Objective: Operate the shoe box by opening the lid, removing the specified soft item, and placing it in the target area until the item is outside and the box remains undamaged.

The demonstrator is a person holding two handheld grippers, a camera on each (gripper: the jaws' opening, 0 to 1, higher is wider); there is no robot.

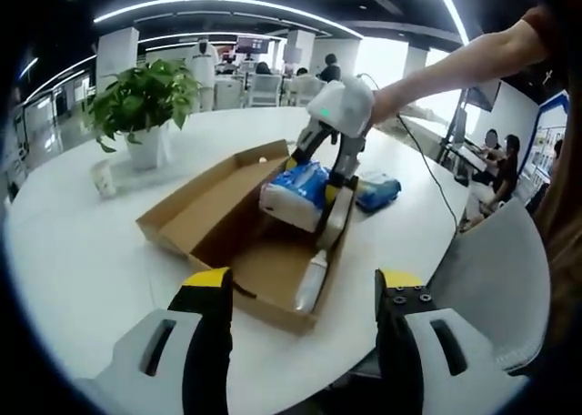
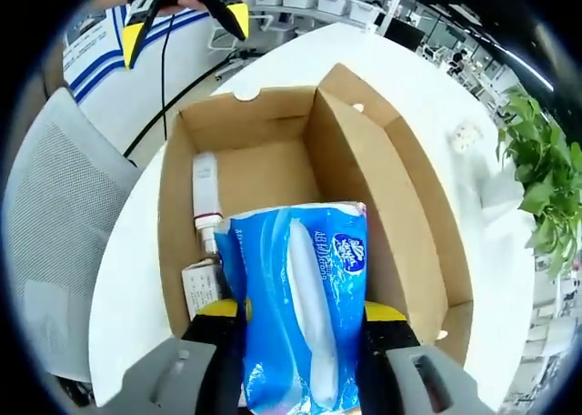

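In the left gripper view we take the open cardboard shoe box (image 1: 238, 242) on the white round table (image 1: 73, 278) as our landmark. Our left gripper (image 1: 305, 297) hovers just short of the box's near corner, its two yellow-tipped jaws spread wide with nothing between them. Over the far end of the box the right gripper (image 1: 329, 189) reaches down from a person's outstretched arm (image 1: 455, 69) and pinches a blue-and-white pack of tissues (image 1: 296, 194), which is lifted above the box floor. Inside the box, along the wall nearest the chair, lies a white bottle (image 1: 311, 283). Just beyond the box's far end a second blue pack (image 1: 377, 192) rests on the table. Well apart from the box, on its lid side, stand a potted plant (image 1: 144, 106) and a small white cup (image 1: 104, 178). A grey chair back (image 1: 491, 278) sits beside the table edge.

In the right gripper view we look down into the box (image 2: 400, 206) — its lid flap is folded outward toward the plant (image 2: 541, 174). The right gripper (image 2: 300, 317) is closed on the tissue pack (image 2: 296, 306), one jaw pressing each side, and the pack hangs over the box's near end. The bottle (image 2: 205, 201) lies along the chair-side wall, with a small carton (image 2: 202, 288) next to it. Past the far end of the box the left gripper (image 2: 182, 15) is held above the floor — jaws apart.
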